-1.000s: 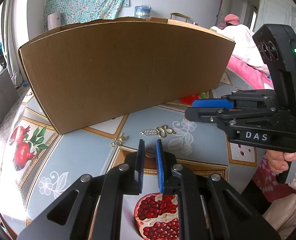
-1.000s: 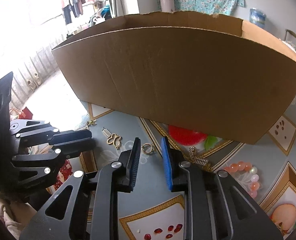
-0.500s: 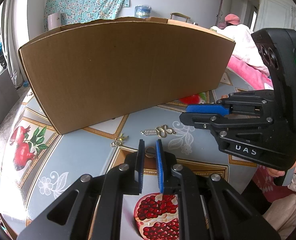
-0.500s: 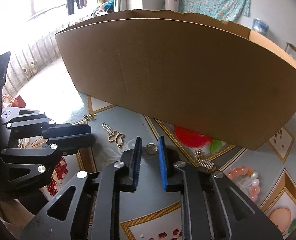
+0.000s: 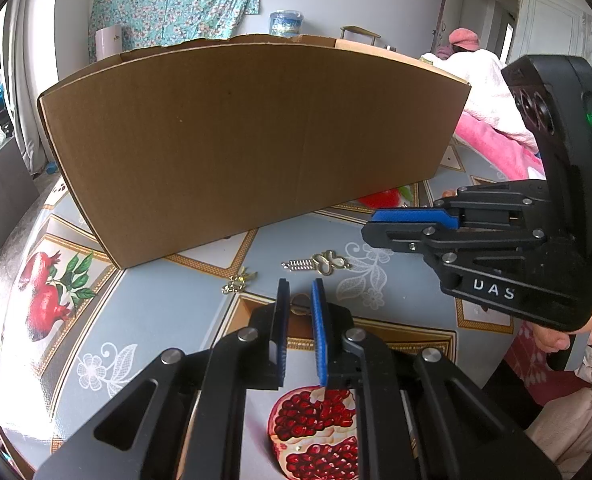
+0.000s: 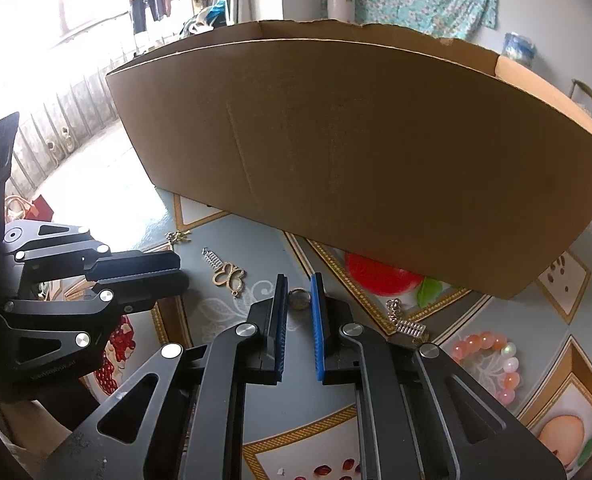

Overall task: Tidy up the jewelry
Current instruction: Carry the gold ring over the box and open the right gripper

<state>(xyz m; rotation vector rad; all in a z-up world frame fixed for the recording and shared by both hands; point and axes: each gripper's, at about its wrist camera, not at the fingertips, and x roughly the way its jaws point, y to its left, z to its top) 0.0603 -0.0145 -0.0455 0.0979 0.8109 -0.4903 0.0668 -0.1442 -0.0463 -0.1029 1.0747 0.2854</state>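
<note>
- Your right tongs [image 6: 299, 294] sit partly open, holding nothing, with a small ring [image 6: 298, 297] lying on the surface [image 6: 256, 412] right between the fingertips. Close slowly and squarely so the flat, thin ring doesn't skate out from between the blue pads.
- Your left tongs [image 5: 300, 300] are narrowed to a small gap, and a small round gold piece [image 5: 298, 305] shows in that gap; whether the pads already pinch it cannot be told, so check before lifting.
- Keep the two tongs apart: in the left wrist view the right tongs [image 5: 410, 222] hover near the butterfly pendant [image 5: 328, 262], and a sideways sweep would likely scatter it.
- Measured from the cardboard box [image 6: 360, 144]: the ring lies just in front of its near wall; the butterfly pendant [image 6: 228, 276] is in front and a little toward the box's left end; a small gold charm [image 6: 178, 236] sits just off that left corner.
- A spring-like silver piece [image 6: 406, 322] and a pink bead bracelet [image 6: 492, 360] lie in front of the box's right half, well clear of the grasp.
- After pinching, lift straight up before carrying over the box's tall wall; I judge the box to be the destination.
</note>
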